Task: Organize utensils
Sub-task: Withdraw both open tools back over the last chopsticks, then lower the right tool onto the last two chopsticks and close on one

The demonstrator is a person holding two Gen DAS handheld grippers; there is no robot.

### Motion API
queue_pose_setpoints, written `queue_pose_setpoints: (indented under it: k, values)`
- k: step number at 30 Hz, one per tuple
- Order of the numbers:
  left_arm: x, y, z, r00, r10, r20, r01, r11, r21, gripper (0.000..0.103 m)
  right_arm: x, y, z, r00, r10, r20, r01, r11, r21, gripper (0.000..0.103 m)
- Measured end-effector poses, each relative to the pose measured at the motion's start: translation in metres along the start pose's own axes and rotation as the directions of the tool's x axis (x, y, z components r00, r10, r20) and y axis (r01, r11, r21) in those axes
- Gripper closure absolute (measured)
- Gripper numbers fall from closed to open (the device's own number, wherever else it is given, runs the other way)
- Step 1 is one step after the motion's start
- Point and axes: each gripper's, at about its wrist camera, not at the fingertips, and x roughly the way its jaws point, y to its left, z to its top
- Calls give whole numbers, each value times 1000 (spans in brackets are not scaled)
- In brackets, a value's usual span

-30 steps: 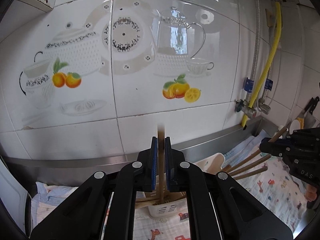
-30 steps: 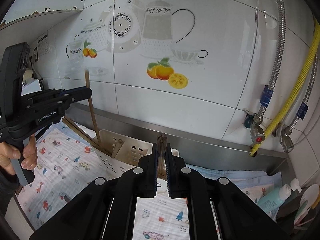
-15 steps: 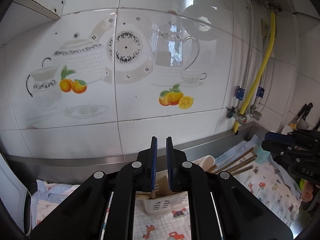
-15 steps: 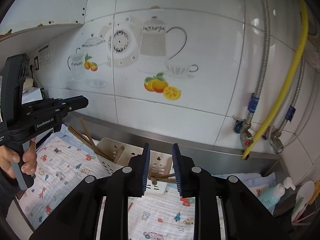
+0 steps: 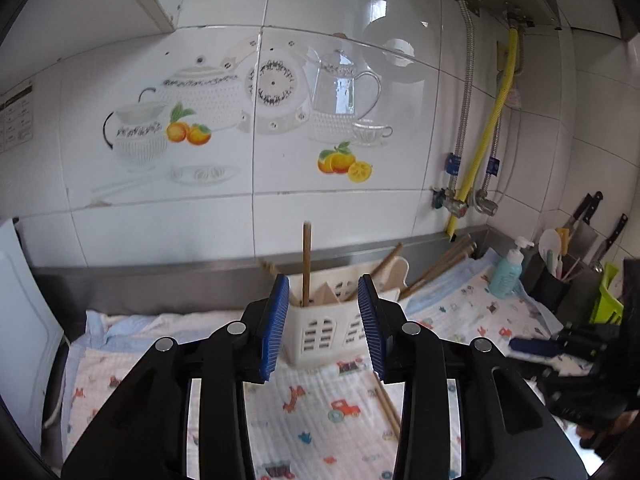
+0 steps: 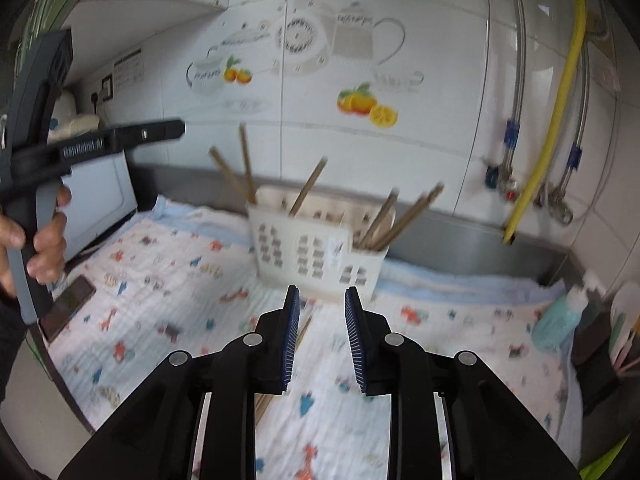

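Note:
A white slotted utensil holder point(image 5: 320, 332) point(image 6: 312, 252) stands on the patterned cloth by the back wall. Brown chopsticks stick out of it: one upright point(image 5: 306, 264), others leaning right point(image 5: 436, 264) point(image 6: 404, 216). One loose chopstick point(image 5: 386, 404) point(image 6: 305, 330) lies on the cloth in front of the holder. My left gripper point(image 5: 324, 328) is back from the holder, its jaws opening with nothing between the pads. My right gripper point(image 6: 322, 320) hangs open and empty over the cloth, short of the holder. In the right wrist view a hand point(image 6: 44, 240) holds the left gripper at the left.
A blue soap bottle point(image 5: 508, 272), a dark caddy of tools point(image 5: 552, 280) and knives point(image 5: 584, 220) crowd the right corner. A yellow hose point(image 5: 488, 136) and metal pipes run down the wall. A white board point(image 5: 24, 320) stands at left, with a phone point(image 6: 68, 304) beside the cloth.
Both grippers were shut on chopsticks above the holder. They let go, opened and drew back from it. The chopsticks now stand in the holder.

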Motion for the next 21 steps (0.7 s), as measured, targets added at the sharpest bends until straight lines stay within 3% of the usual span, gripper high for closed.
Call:
queue_pose_setpoints:
  k: [4, 8, 10, 12, 16, 18, 21]
  values:
    - [-11, 3, -28, 1000, 15, -20, -16, 1000, -10, 56, 12, 19, -42, 998, 5, -58, -4, 1000, 21, 80]
    - [-19, 4, -51, 999, 31, -39, -32, 999, -7, 54, 25, 35, -76, 994, 16, -111, -10, 998, 58, 80]
    - [-23, 4, -61, 998, 53, -44, -54, 998, -16, 46, 29, 39, -89, 992, 27, -126, -16, 996, 87, 80]
    - [-27, 7, -71, 997, 58, -49, -60, 998, -31, 36, 34, 43, -98, 990, 24, -138, -10, 995, 102, 80]
    - [-31, 9, -88, 993, 103, -63, -105, 994, -22, 35, 44, 48, -113, 985, 22, -173, 1, 991, 131, 81]
    - [-31, 12, -96, 991, 107, -78, -109, 994, -30, 19, 49, 49, -120, 982, 32, -184, -3, 988, 154, 82]
    - [-34, 16, -105, 988, 136, -80, -139, 990, -37, 18, 54, 50, -125, 980, 44, -194, -9, 984, 180, 86]
